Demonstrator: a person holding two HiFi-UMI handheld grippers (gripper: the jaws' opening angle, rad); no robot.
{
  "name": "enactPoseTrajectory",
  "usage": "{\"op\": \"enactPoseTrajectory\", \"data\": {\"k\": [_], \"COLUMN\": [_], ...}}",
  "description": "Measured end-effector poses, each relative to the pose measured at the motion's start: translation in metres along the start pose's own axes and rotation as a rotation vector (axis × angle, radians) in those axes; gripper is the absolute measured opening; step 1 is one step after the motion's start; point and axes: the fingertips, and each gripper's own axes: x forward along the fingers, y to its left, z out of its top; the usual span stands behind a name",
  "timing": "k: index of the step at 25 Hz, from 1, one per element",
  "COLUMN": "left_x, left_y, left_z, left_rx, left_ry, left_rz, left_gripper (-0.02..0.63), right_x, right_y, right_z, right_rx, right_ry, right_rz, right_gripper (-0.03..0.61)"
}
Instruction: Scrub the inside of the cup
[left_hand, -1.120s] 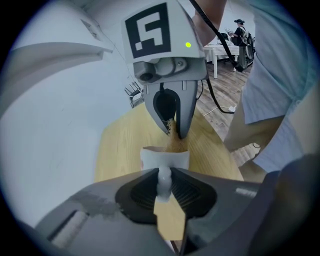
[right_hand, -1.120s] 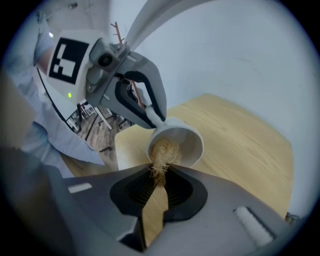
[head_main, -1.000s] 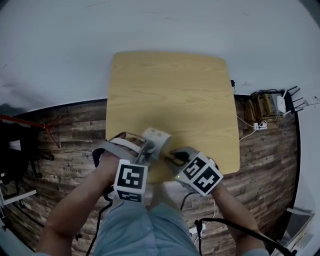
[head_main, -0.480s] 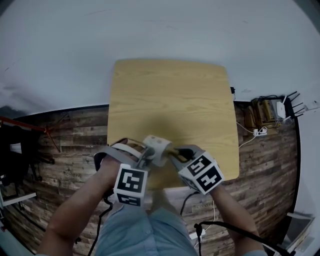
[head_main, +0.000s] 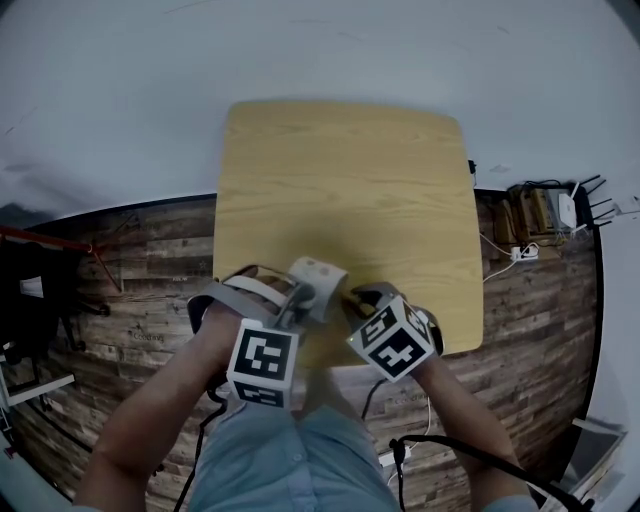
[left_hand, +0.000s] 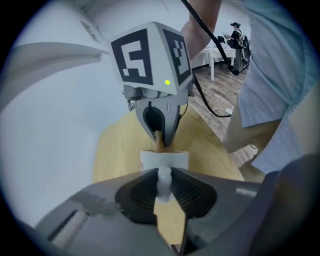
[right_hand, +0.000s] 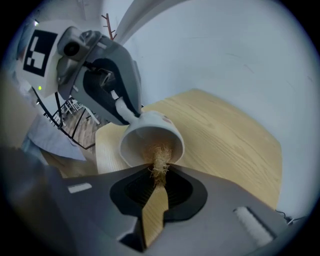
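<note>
A white cup lies tilted on its side above the wooden table, its mouth turned toward my right gripper. My left gripper is shut on the cup's handle, with the cup body just beyond the jaws. My right gripper is shut on a tan fibre brush, and the bristles reach into the cup's mouth. In the head view the cup sits between the left gripper and the right gripper, near the table's front edge.
The table's far part is bare wood. A white wall rises behind it. The floor is dark wood planks. Cables and a power strip lie at the right, and a cable trails from the right gripper.
The right gripper has twisted and shifted slightly left toward the cup, with the brush at its mouth. The left gripper keeps hold of the handle; the cup dipped and came back up.
</note>
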Motion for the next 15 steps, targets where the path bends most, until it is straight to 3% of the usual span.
{"op": "enactPoseTrajectory", "data": {"k": [4, 9, 15], "left_x": [-0.001, -0.001, -0.004], "left_y": [-0.001, -0.002, -0.004], "left_z": [-0.002, -0.004, -0.006], "left_rx": [-0.011, -0.018, -0.1], "left_ry": [-0.011, -0.022, -0.082], "left_rz": [0.009, 0.009, 0.004], "left_gripper": [0.094, 0.094, 0.094], "right_x": [0.004, -0.004, -0.023], "right_y": [0.02, 0.032, 0.024], "right_z": [0.0, 0.021, 0.039], "right_rx": [0.02, 0.15, 0.222], "right_ry": [0.013, -0.101, -0.189], "right_rz": [0.093, 0.241, 0.265], "right_gripper": [0.046, 0.046, 0.046]}}
